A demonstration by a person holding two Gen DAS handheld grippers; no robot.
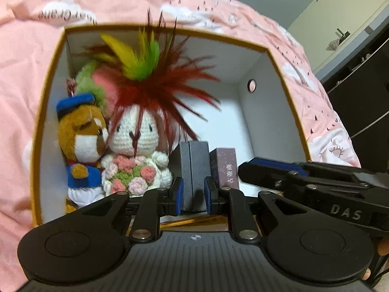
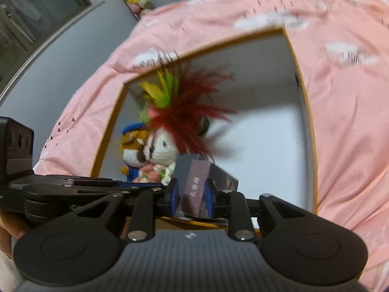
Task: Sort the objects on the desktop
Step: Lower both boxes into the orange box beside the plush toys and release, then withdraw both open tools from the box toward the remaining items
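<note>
Flanking crochet bunny (image 1: 136, 136) (fluffy): rectangular boxes (image 1: 197, 168).

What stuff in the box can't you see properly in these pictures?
- Pink and green plush: left wrist view, mostly hidden behind the feather toy and the brown plush.
- Bottom of the grey box: left wrist view, covered by the left gripper.
- Writing on the purple box: right wrist view, blurred, partly behind the right gripper.
- Near side of the big box: both views, blocked by the grippers.
</note>
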